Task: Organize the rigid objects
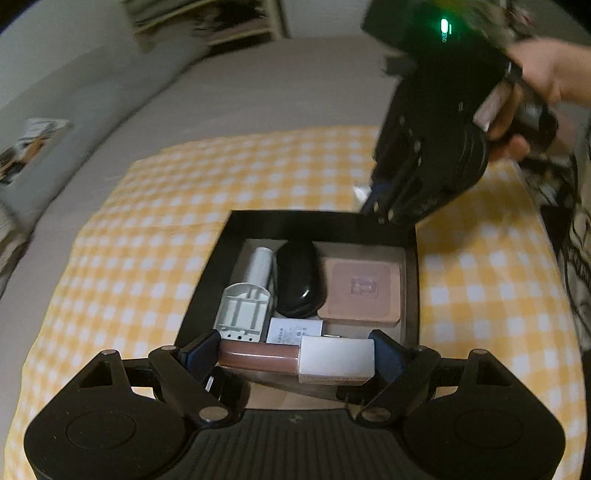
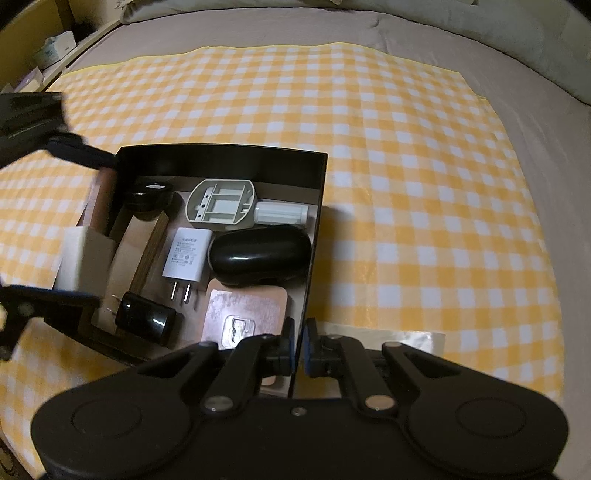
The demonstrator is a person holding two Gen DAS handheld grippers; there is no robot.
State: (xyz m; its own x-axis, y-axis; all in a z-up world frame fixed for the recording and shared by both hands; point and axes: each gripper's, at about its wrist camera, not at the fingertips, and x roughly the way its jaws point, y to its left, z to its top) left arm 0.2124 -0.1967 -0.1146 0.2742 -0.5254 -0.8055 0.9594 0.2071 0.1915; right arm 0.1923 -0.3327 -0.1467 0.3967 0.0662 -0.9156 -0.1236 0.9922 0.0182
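A black open box [image 1: 207, 280] [image 2: 221, 162] lies on the yellow checked cloth. It holds a black oval case [image 1: 299, 280] [image 2: 258, 254], a pink compact [image 1: 360, 291] [image 2: 243, 314], a white charger [image 2: 186, 254], a grey plastic holder [image 1: 243, 310] and a black plug [image 2: 146, 317]. My left gripper [image 1: 291, 354] [image 2: 79, 221] hovers over the box's near edge, shut lengthwise on a brown lip gloss with a white cap [image 1: 258, 354] [image 2: 85, 258]. My right gripper [image 2: 298, 347] [image 1: 373, 208] is shut on the box's thin side wall at a corner.
The checked cloth [image 2: 406, 184] covers a grey bed [image 2: 332, 26]. A person's hand [image 1: 546, 74] grips the right tool. A clear plastic sheet [image 2: 388, 339] lies beside the box. Shelves with a tissue box [image 2: 55, 48] stand past the bed's edge.
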